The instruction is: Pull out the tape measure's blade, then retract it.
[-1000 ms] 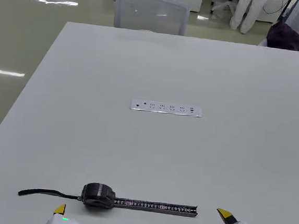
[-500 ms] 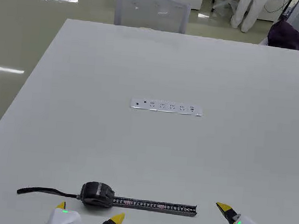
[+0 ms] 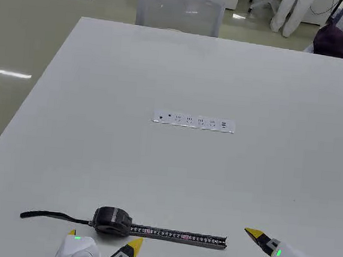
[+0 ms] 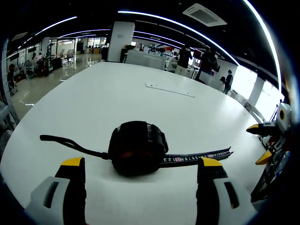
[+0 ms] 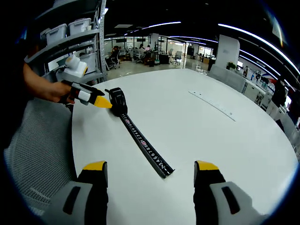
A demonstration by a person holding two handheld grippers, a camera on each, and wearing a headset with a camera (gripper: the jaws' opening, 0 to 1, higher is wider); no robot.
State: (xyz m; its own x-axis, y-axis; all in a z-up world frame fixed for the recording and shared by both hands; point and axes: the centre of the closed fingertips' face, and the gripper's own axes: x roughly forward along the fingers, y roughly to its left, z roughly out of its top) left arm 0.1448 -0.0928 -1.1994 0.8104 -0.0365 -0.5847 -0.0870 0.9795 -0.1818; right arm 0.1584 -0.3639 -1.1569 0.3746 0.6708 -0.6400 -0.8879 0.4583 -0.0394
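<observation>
My left gripper [image 3: 103,239] hangs open just short of the tape measure's black case [image 3: 112,221], which lies on the white table [image 3: 164,74]. The blade [image 3: 180,236] is drawn out (the wrist strap [image 3: 52,217] trails opposite). My right gripper [image 5: 153,165], jaws apart, waits near the blade's tip. A socket strip [image 3: 194,121] sits well beyond the case.

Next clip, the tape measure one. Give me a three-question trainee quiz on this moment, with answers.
1. Fill in: the left gripper and right gripper both stand ____, holding nothing.
2. True or false: the blade lies drawn out of the tape measure case along the table.
3. Which one hovers right beside the case? A. left gripper B. right gripper C. neither
Key: 1 open; 2 true; 3 A.
</observation>
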